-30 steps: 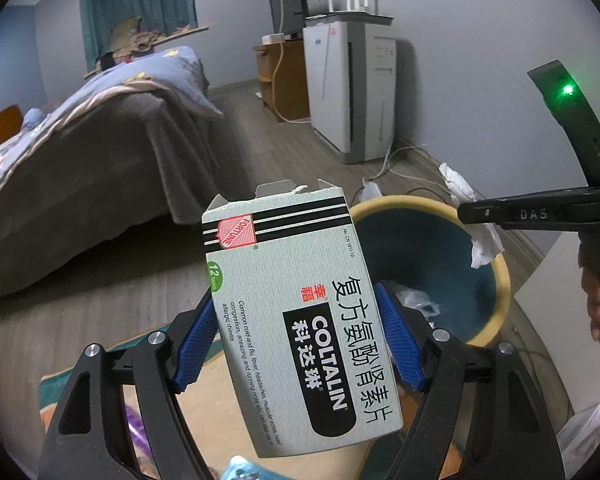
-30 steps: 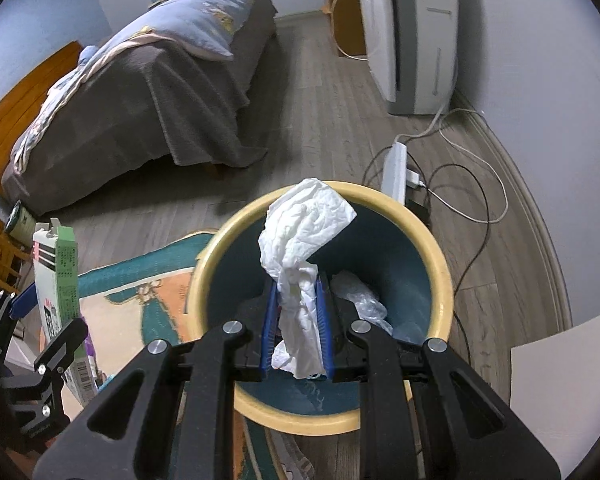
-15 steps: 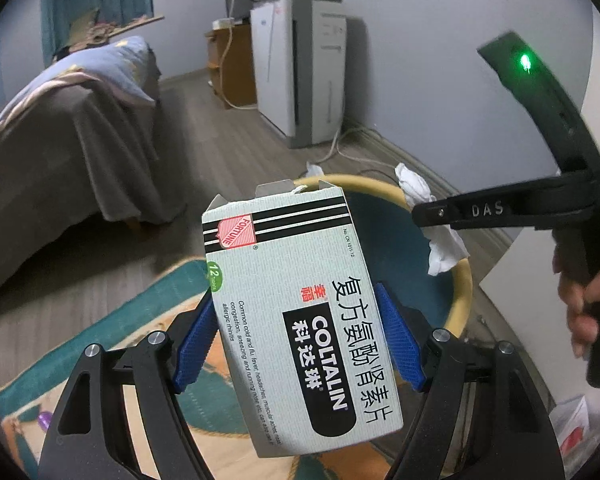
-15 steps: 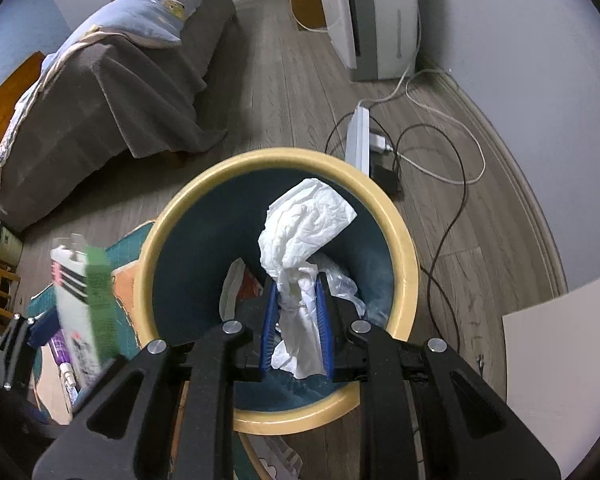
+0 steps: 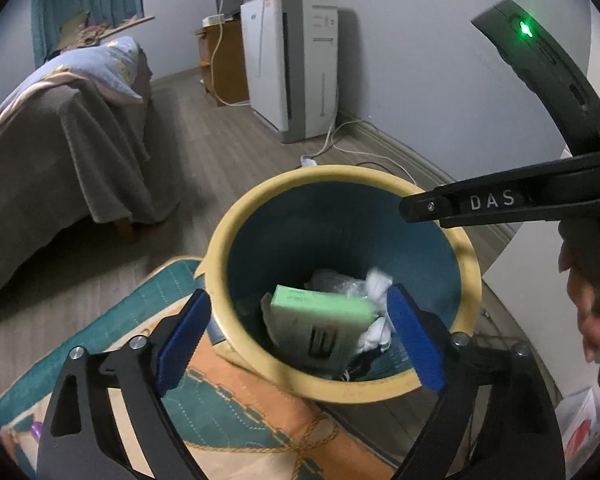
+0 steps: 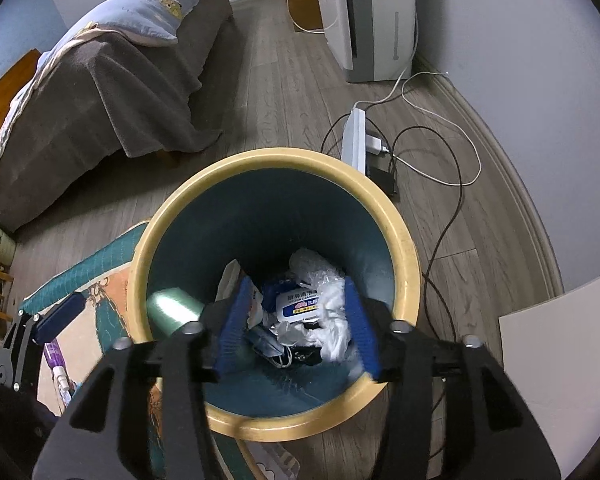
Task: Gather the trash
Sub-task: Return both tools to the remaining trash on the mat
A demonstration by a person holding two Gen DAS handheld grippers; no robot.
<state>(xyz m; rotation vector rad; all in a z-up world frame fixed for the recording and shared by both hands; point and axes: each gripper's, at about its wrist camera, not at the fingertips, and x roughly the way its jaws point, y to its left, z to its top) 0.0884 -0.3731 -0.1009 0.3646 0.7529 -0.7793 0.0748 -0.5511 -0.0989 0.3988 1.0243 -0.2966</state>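
The bin [image 6: 400, 236] is dark teal inside with a pale yellow rim, and in it lie a pale green box [image 5: 320, 320], crumpled white tissue [image 6: 332, 308] and a white packet with a blue label [image 6: 302, 304]. Both the left gripper [image 5: 296, 336] and the right gripper [image 6: 296, 328] are black with blue pads. The rug [image 5: 236, 404] is teal and orange with a chain pattern, the floor [image 6: 272, 88] grey wood-grain, and the bed [image 6: 100, 80] has a grey-brown cover under a light blue quilt.

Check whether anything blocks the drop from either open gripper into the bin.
Nothing visible does. The left gripper and right gripper both hang open right over the bin's uncovered mouth, and the green box and tissue already lie inside.
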